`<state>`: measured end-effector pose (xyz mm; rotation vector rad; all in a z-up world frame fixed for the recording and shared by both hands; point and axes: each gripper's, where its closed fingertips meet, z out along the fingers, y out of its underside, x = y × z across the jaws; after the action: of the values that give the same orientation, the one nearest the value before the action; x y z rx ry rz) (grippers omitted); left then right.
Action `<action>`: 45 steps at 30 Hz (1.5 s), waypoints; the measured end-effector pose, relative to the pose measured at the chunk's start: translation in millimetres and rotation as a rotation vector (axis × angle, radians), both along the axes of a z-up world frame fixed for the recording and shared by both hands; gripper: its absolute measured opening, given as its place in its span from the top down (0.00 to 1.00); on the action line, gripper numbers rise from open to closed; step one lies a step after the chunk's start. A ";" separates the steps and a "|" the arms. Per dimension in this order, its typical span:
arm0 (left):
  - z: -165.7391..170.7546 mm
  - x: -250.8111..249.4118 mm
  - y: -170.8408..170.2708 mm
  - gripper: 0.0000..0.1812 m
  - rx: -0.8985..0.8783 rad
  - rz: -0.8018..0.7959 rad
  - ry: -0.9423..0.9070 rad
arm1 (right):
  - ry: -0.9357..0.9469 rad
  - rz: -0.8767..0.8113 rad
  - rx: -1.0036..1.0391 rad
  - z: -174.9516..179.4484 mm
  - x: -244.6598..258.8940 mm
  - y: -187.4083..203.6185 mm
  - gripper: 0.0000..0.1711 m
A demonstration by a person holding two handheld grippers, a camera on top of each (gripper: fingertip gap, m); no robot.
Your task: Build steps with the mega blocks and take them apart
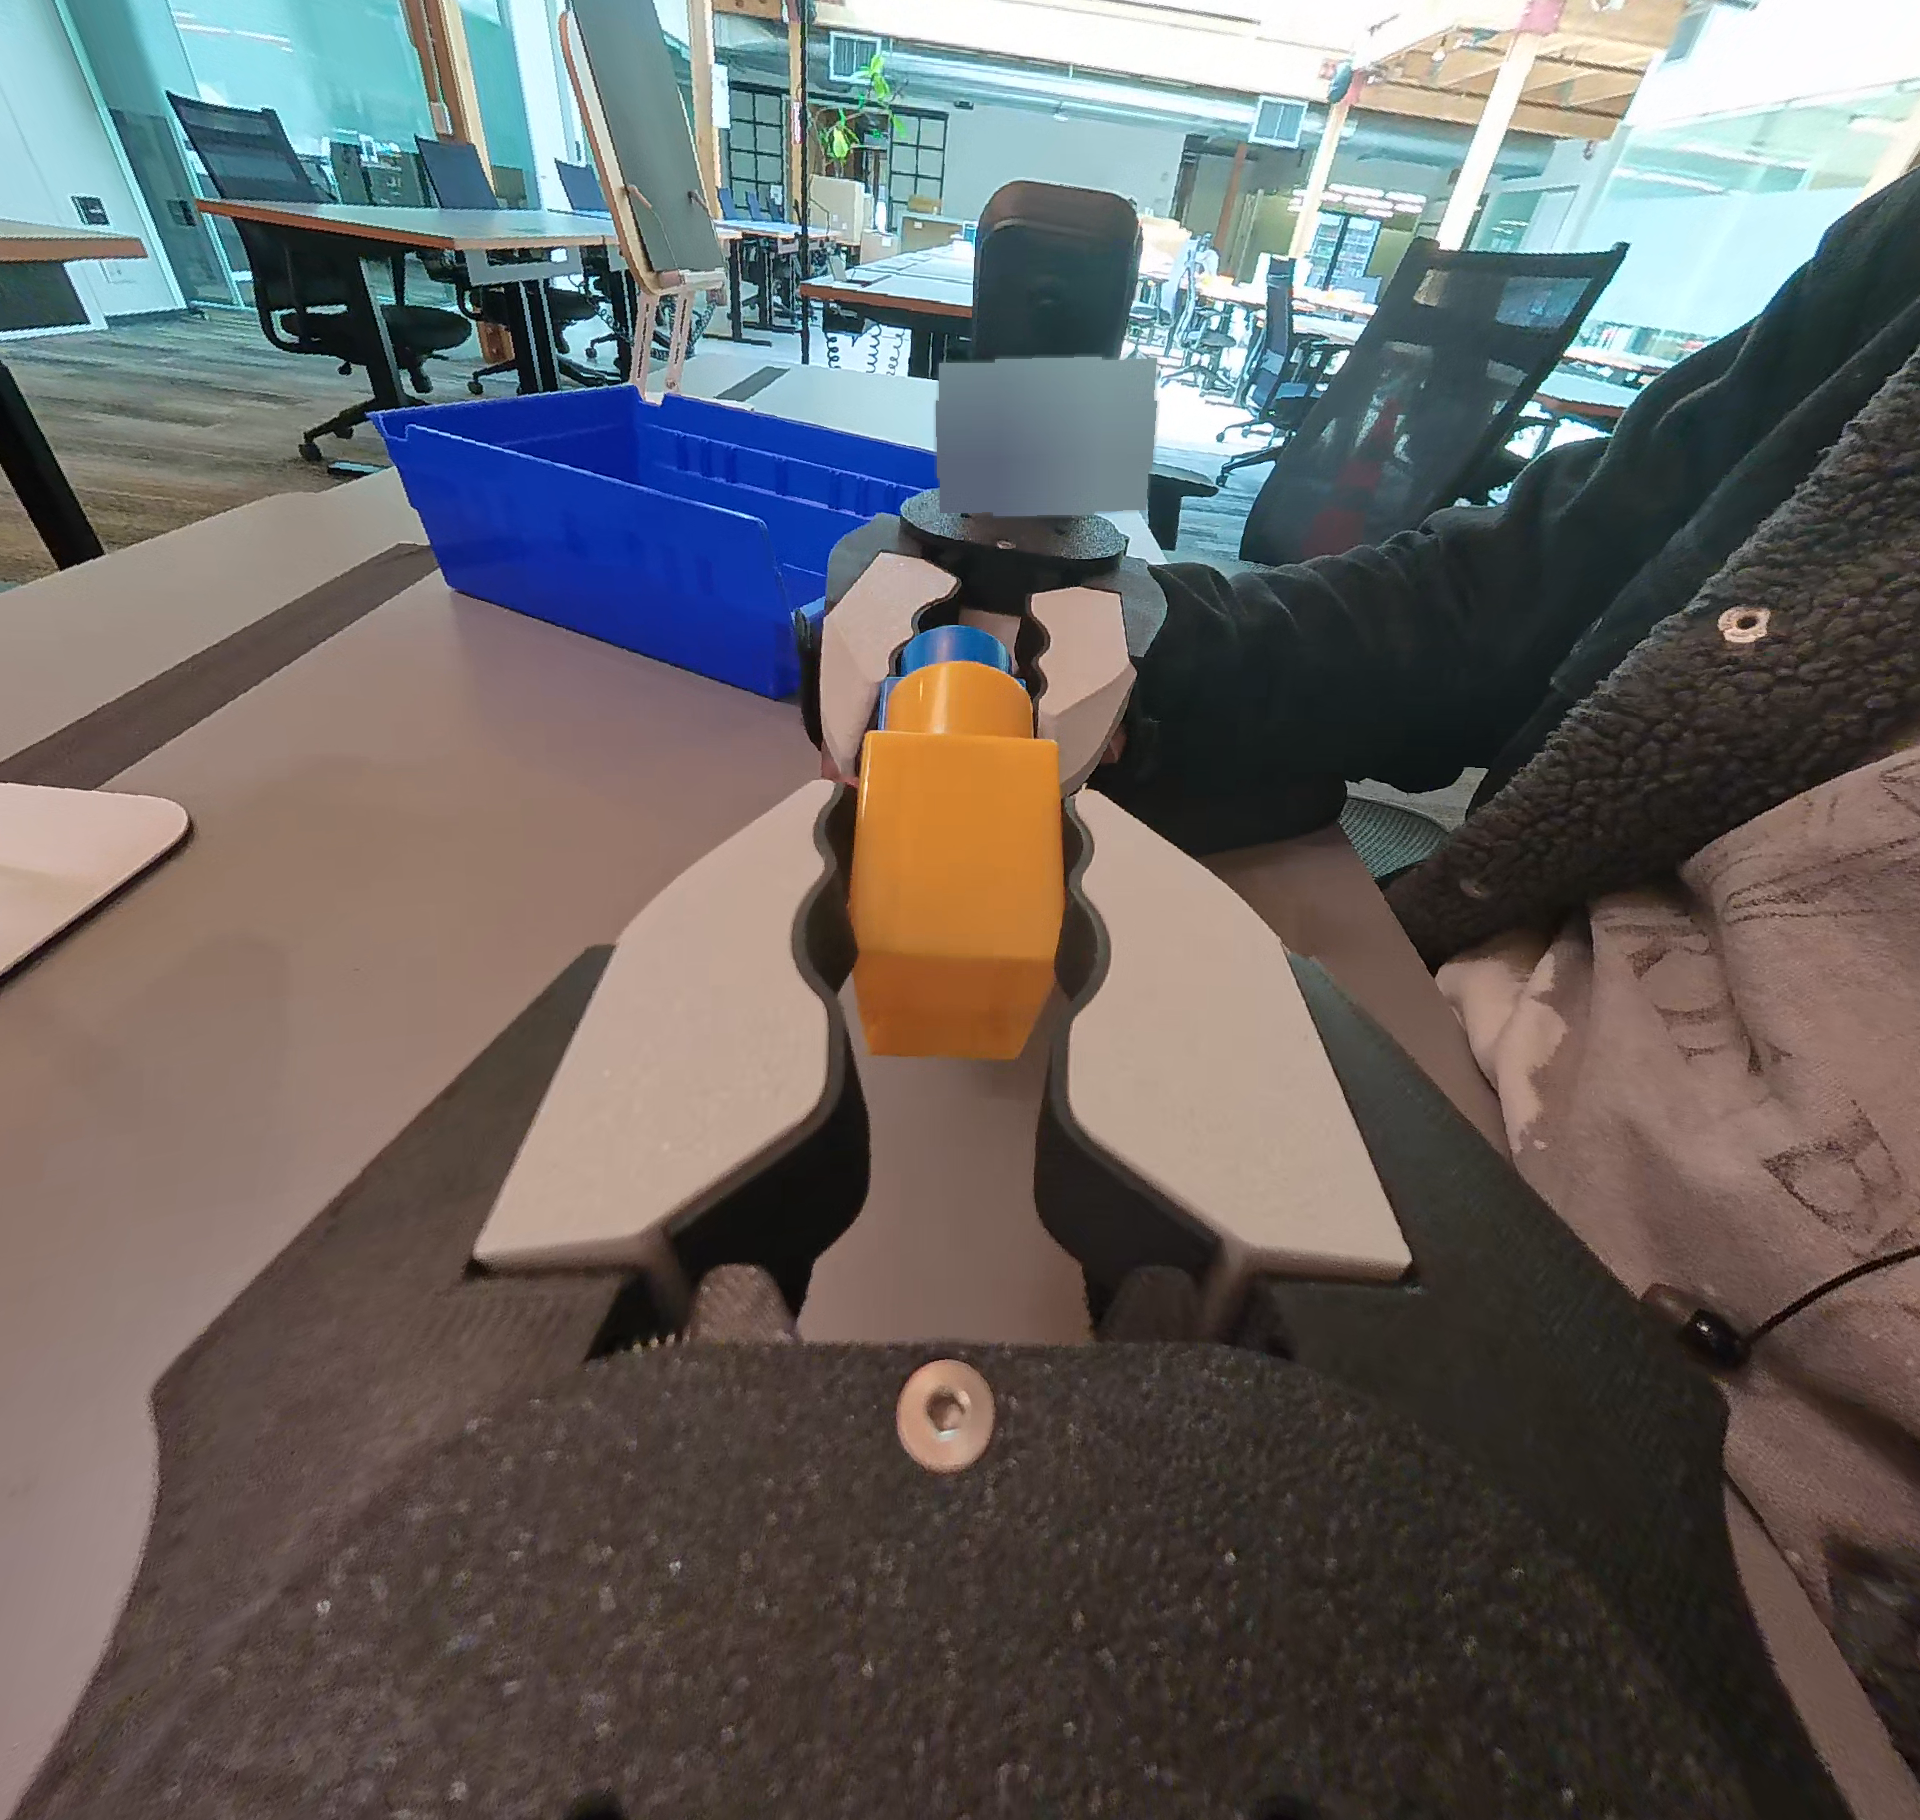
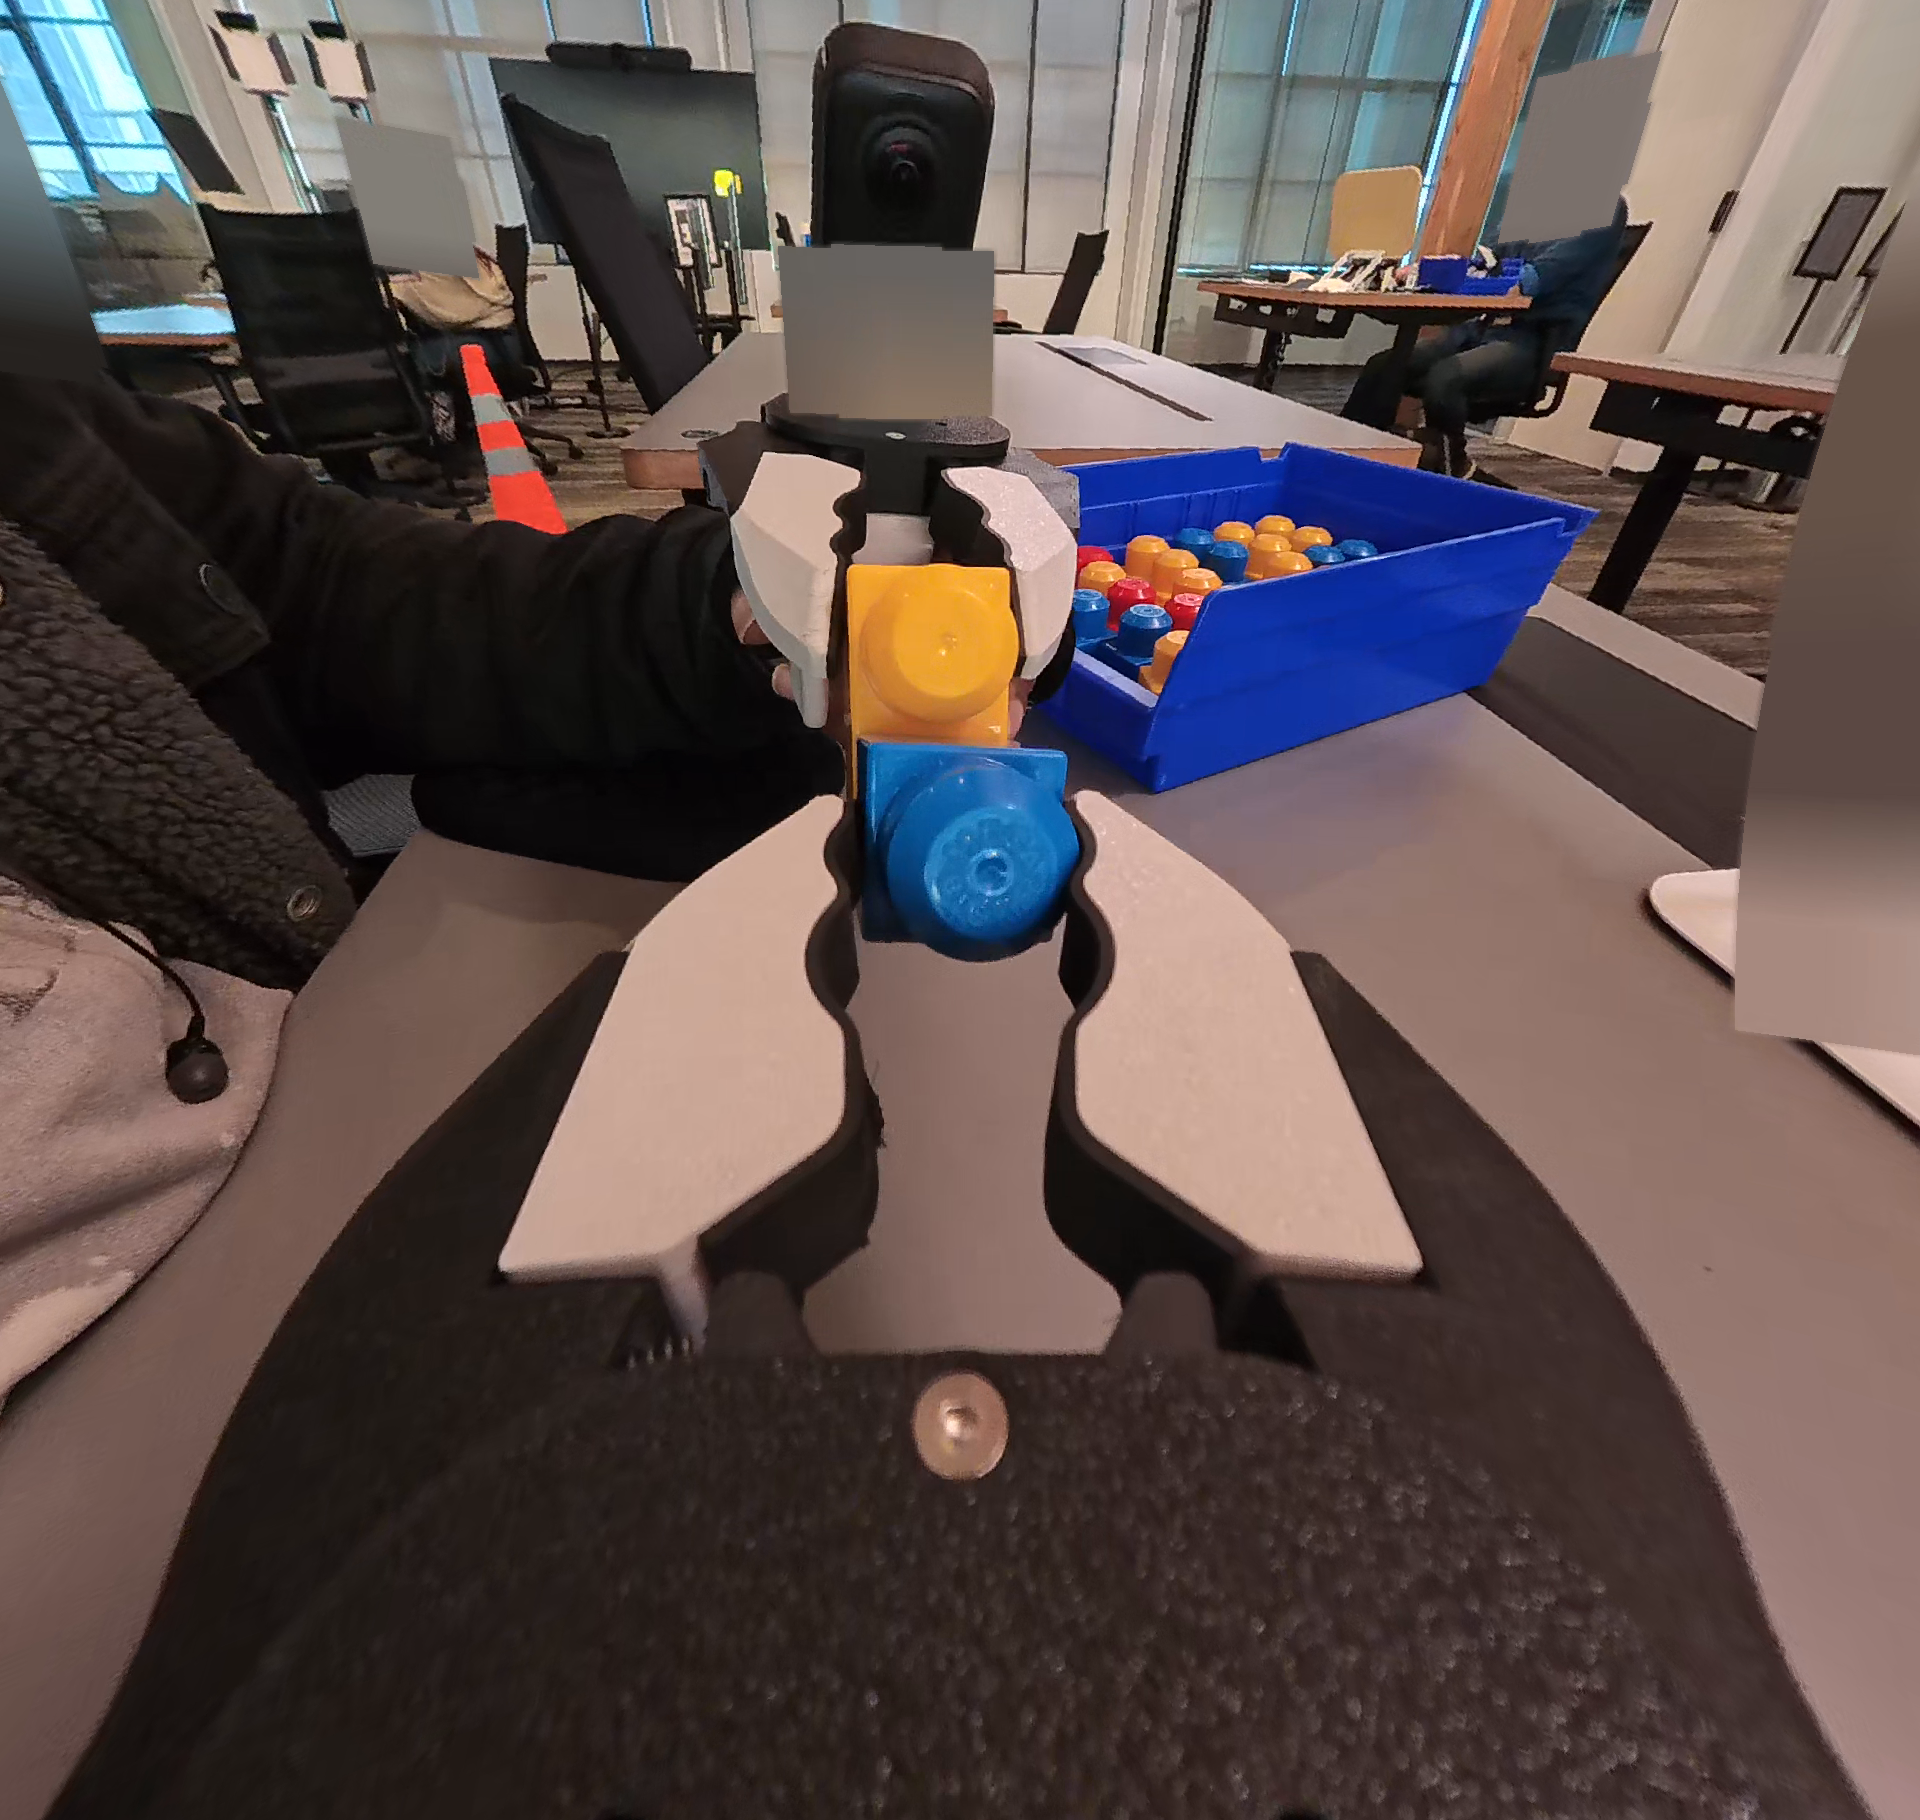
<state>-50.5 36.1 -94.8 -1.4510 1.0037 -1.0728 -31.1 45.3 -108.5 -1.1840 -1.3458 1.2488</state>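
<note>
1. Right now your left tongs (image 1: pixel 956 897) are clamped on the orange block (image 1: pixel 951 887), held above the desk (image 1: pixel 364 887).
2. Your right tongs (image 2: pixel 961 866) grip the blue block (image 2: pixel 961 851), which meets the orange one at 12 o'clock.
3. Whether the two are pressed together or parting, you cannot tell from these views.
4. Most blocks sit in the blue bin (image 2: pixel 1351 648) at 2 o'clock, so no steps stand yet.

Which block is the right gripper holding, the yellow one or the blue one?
The blue block. It sits between the right gripper jaws, while the yellow block is pinched by the left gripper.
</note>
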 end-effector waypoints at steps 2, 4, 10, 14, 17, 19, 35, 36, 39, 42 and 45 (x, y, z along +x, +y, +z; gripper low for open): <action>-0.9 -0.2 0.4 0.80 -0.002 0.000 0.002 | -0.008 0.000 -0.012 -0.8 -0.3 0.4 0.79; -1.4 -0.7 0.8 0.80 0.000 0.000 0.008 | -0.016 -0.001 -0.015 -1.2 -0.6 0.7 0.79; -2.3 -1.9 3.7 0.80 0.002 0.010 -0.006 | -0.062 0.024 -0.062 -0.8 4.4 2.5 0.76; -2.3 -5.6 6.7 0.80 -0.001 0.026 -0.014 | -0.062 0.004 -0.065 4.4 17.4 11.0 0.74; -3.5 -4.3 6.5 0.80 -0.003 0.024 -0.011 | -0.063 -0.008 -0.047 7.7 25.4 13.5 0.74; -6.1 -1.9 5.4 0.80 -0.006 0.016 -0.004 | -0.063 -0.009 -0.039 8.8 27.4 13.1 0.75; -39.4 10.9 5.2 0.80 0.047 0.025 0.191 | -0.324 -0.010 0.110 -18.5 34.4 10.5 0.83; -41.1 12.5 5.4 0.80 0.044 0.025 0.196 | -0.347 -0.012 0.123 -18.6 36.0 10.5 0.83; -46.1 14.9 9.1 0.79 0.045 0.050 0.223 | -0.406 -0.017 0.154 -13.8 41.2 11.5 0.83; -49.1 13.7 14.7 0.79 0.053 0.093 0.244 | -0.476 -0.030 0.188 -3.5 51.8 17.7 0.83; -40.5 7.2 22.9 0.80 0.052 0.150 0.205 | -0.544 -0.068 0.233 18.2 74.0 34.6 0.83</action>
<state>-43.3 59.0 -135.3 -1.5899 1.0398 -0.7971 43.0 79.9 -90.3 -1.4427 -1.7693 0.7147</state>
